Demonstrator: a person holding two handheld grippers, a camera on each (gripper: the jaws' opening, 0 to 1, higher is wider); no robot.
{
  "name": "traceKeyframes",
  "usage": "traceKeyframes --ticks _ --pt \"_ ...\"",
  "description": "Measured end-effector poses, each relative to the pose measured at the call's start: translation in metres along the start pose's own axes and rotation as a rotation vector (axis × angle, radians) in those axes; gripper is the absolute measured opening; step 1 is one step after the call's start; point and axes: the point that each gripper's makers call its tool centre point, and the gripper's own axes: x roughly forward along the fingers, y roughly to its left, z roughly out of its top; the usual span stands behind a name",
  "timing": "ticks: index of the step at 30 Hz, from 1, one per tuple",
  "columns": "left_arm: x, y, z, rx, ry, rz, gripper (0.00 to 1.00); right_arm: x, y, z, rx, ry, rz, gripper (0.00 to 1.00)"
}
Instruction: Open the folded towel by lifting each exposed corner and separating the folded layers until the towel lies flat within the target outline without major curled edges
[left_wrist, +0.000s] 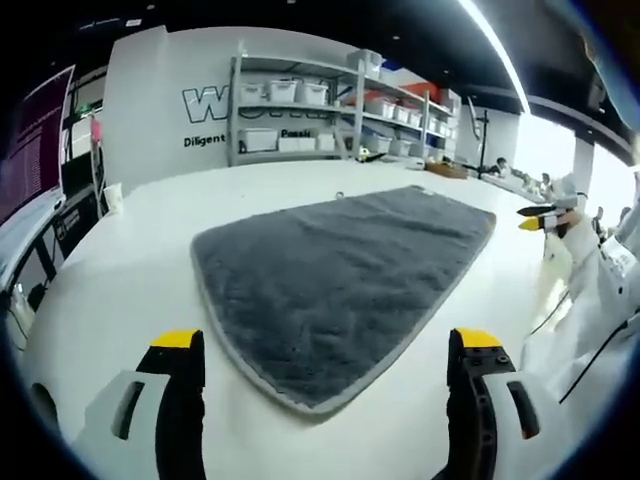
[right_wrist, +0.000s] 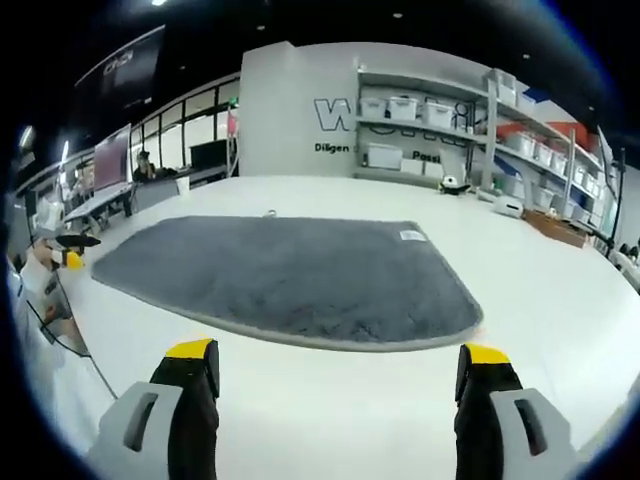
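Observation:
A grey plush towel (left_wrist: 340, 270) lies spread out flat in one layer on the white table (left_wrist: 130, 280). Its rounded near corner points at my left gripper (left_wrist: 328, 345), which stands open just above and short of that corner, holding nothing. In the right gripper view the towel (right_wrist: 290, 270) stretches across the middle, with a small white label (right_wrist: 411, 236) near its far right corner. My right gripper (right_wrist: 338, 353) is open over bare table in front of the towel's long edge. The right gripper (left_wrist: 540, 218) also appears in the left gripper view, off the towel's right end.
Metal shelves with white bins (left_wrist: 300, 110) stand against the lettered wall behind the table. A person's white sleeve (left_wrist: 590, 300) reaches in at the right. Desks with monitors (right_wrist: 110, 170) lie off to the left. Bare table surrounds the towel on all sides.

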Motion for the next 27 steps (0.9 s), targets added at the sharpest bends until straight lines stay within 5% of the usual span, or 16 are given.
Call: traceKeyframes --ticks 27 --pt "-0.0017 -0.0037 -0.0012 -0.003 -0.005 -0.004 1.0 -0.0016 0.0024 0.0002 -0.003 -0.003 0.009 0.99"
